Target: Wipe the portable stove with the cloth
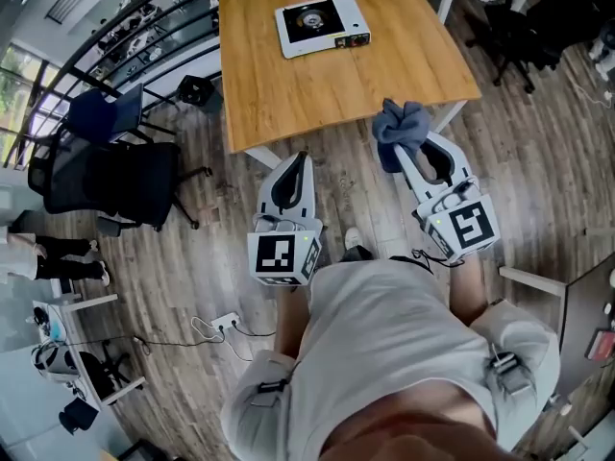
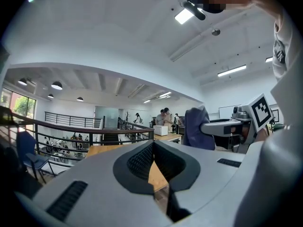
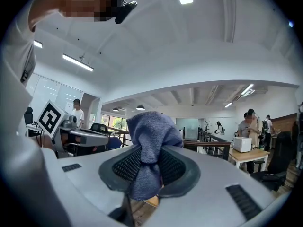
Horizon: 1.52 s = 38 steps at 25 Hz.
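approach step: cloth in hand, stove not yet reached, no wiping begun.
right gripper [image 1: 402, 150] has its jaws closed narrow on the cloth [image 1: 400, 125], which bunches up above the tips and hangs a little below them. left gripper [image 1: 299, 160] has its jaws together with nothing between them. both are held near the body, over the floor, just short of the near edge of the table [image 1: 288, 99]. the stove [image 1: 322, 25] sits at the far side of the table, well apart from both. next move, as i judge it: carry the right gripper far and a bit left, lower the cloth flat onto the stove top; the left could steady the stove body.
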{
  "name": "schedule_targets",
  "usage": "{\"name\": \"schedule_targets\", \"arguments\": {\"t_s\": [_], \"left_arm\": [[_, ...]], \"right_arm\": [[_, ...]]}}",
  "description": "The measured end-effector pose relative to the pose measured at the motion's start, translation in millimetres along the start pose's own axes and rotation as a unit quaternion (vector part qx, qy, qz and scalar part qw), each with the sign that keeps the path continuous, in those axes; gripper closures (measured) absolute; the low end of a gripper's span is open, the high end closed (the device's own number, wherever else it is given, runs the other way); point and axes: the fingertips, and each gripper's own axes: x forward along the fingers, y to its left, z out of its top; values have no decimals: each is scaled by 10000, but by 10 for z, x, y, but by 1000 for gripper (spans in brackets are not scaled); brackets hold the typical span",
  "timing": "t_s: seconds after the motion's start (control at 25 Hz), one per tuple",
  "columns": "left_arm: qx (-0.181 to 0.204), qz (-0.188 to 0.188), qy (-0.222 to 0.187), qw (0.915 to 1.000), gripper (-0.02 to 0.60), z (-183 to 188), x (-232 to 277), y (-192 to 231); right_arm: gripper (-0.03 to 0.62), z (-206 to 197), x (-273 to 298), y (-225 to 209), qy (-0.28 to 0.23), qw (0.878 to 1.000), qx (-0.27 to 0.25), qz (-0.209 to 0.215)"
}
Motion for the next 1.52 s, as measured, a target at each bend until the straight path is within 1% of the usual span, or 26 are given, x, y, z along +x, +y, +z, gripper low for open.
{"name": "schedule_targets", "arguments": {"t_s": [0.32, 0.52, 0.68, 0.84, 1.04, 1.52], "left_arm": [[-7, -271, 11, 9996, 561, 40, 422, 333], [-54, -347, 60, 9994, 561, -27, 609, 435], [-38, -360, 128, 9993, 561, -51, 807, 538], [-39, -359, 157, 9992, 561, -42, 1065, 648], [-92, -262, 220, 9994, 561, -87, 1388, 771], [-78, -49, 323, 9994, 561, 34, 2377, 970]], "right_arm": [[482, -13, 439, -174, 95, 9996, -4, -269], [482, -116, 579, -286, 184, 9991, 35, -392], [482, -149, 759, -394, 182, 9990, 70, -407], [482, -201, 1008, -563, 209, 9991, 115, -362], [482, -280, 1305, -801, 233, 9993, 167, -233], [482, -375, 2055, -1578, 308, 9988, 345, 137]]}}
